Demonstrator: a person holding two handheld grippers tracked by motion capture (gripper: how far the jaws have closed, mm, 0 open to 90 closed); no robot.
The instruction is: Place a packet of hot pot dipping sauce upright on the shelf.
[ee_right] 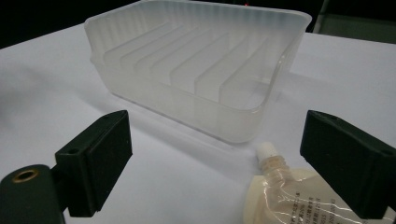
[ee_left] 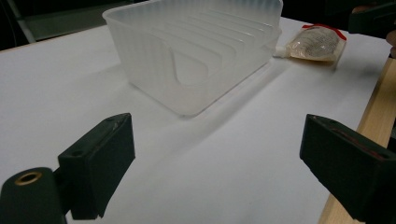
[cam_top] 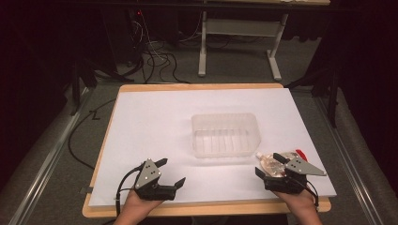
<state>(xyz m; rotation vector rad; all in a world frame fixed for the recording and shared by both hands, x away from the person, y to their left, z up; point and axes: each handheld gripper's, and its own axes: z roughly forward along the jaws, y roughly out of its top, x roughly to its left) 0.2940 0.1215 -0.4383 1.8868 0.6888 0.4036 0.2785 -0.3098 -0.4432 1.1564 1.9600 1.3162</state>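
The right gripper (cam_top: pixel 270 164) had its jaws spread wide, and the spouted pouch (ee_right: pixel 292 198) lay on the sheet between them, with no pad seen pressing on it. The pouch sat at the near right of the white sheet (cam_top: pixel 155 122), its white spout pointing toward the clear ribbed tub (cam_top: pixel 225 134) just beyond. The left gripper (cam_top: pixel 172 171) rested at the near left, jaws open and holding nothing, well apart from the tub.

Worktop (cam_top: pixel 155 122) lies bare left of and behind the translucent tray (cam_top: pixel 225 134), which blocks the centre, with a spouted pouch (cam_top: pixel 272 163) just beside its near-right corner.
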